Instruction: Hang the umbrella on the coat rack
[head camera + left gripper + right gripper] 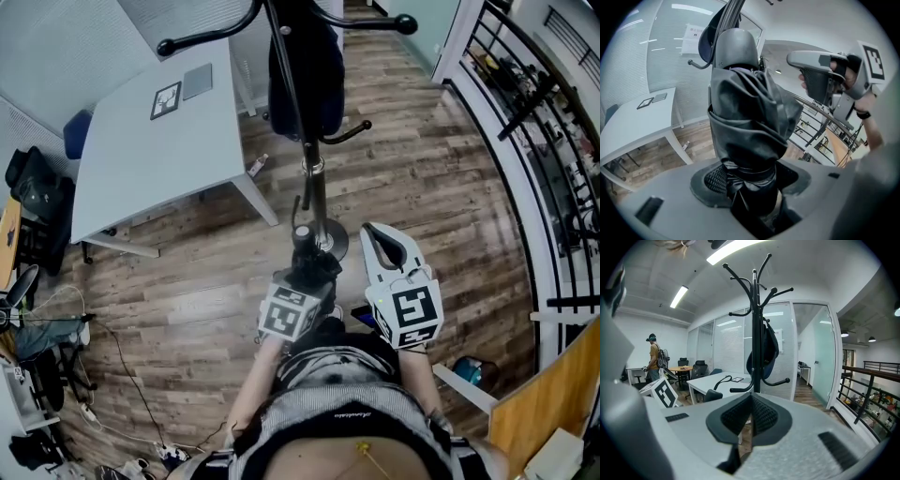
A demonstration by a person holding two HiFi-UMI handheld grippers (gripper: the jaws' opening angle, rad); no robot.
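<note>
A folded black umbrella [745, 122] with a grey end cap stands up out of my left gripper [752, 187], which is shut on its lower part. In the head view the umbrella [302, 239] and left gripper [305, 258] sit just in front of the coat rack [313, 178], near its round base. The black rack [757, 343] has several curved hooks, and a dark blue bag [305, 75] hangs on it. My right gripper [375, 234] is to the right of the left one, jaws shut and holding nothing [750, 416]. It also shows at upper right [806, 63].
A white table [150, 141] stands left of the rack, with a small bottle [258, 166] on the wooden floor by its leg. A black railing [525, 141] runs along the right. Cables and bags lie at far left. A person [652, 357] stands far off.
</note>
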